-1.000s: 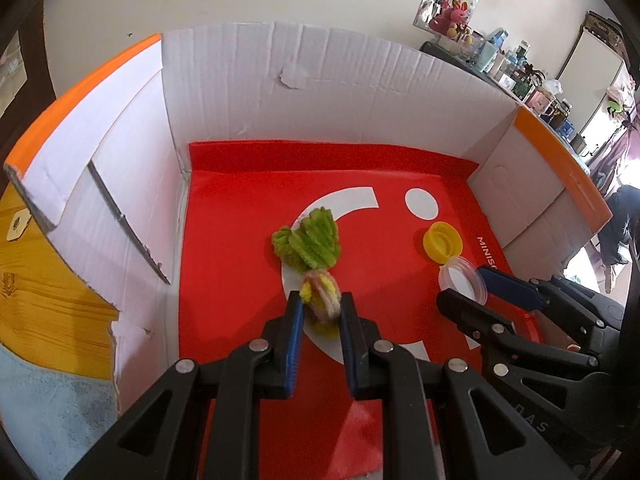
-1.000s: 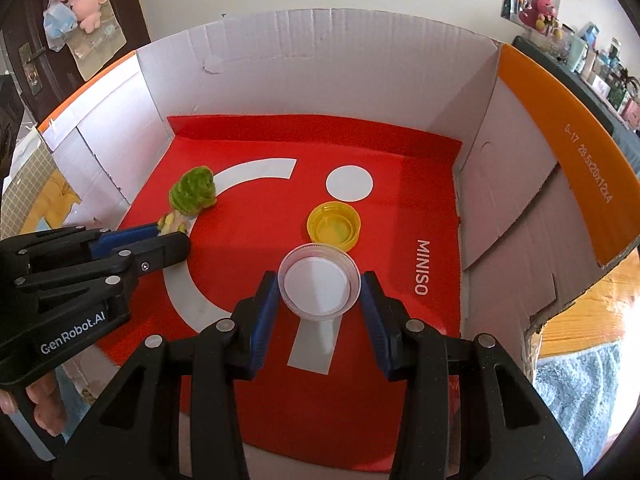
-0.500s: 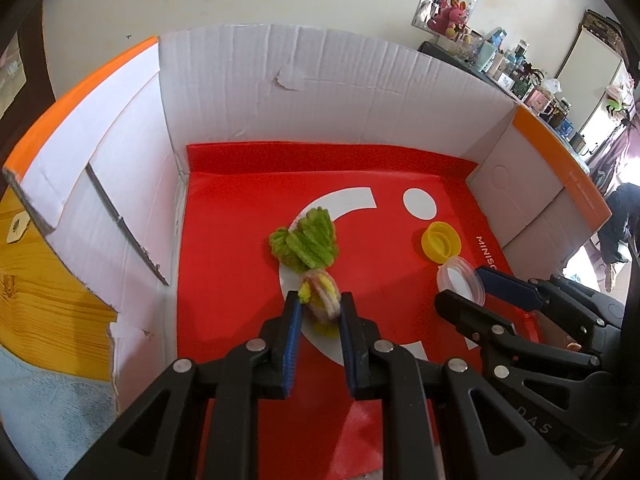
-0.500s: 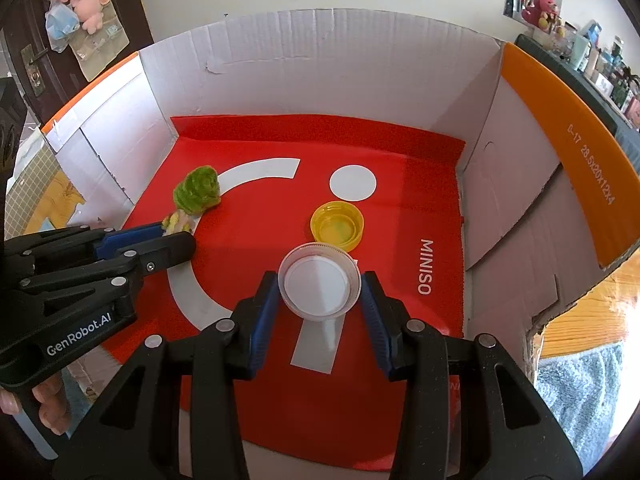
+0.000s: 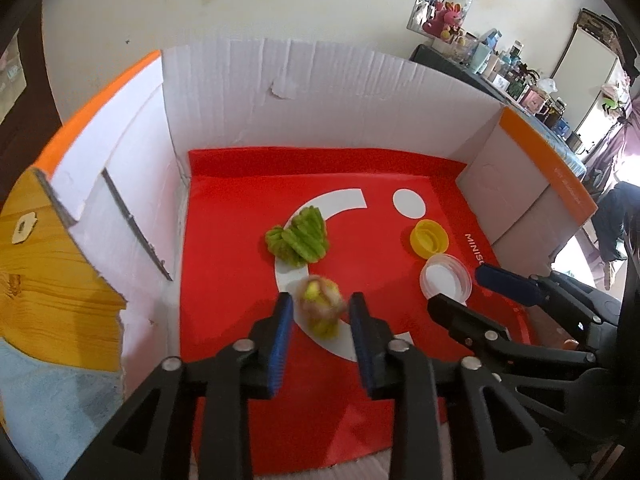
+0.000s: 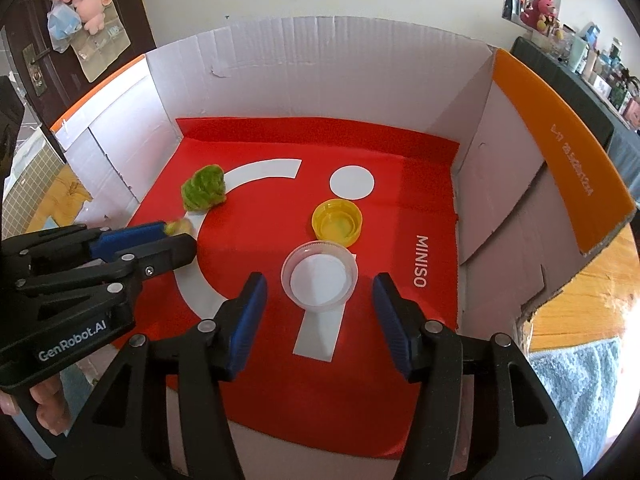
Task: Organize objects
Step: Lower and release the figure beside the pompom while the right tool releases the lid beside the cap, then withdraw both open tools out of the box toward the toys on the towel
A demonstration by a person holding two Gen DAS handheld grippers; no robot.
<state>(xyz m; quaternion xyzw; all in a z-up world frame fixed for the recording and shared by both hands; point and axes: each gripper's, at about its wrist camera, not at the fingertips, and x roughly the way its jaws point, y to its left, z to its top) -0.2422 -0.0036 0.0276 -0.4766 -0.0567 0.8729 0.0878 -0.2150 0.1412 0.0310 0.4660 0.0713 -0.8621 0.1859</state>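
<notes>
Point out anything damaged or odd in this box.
The cardboard box is worn: a torn flap of paper peels off its back wall, and the right side wall's lower edge is ragged. The yellow cap and clear lid lie open side up, touching.

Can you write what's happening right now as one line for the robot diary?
left gripper: open around fuzzy yellow-pink pompom | right gripper: open around clear round plastic lid | yellow bottle cap: beside lid
</notes>
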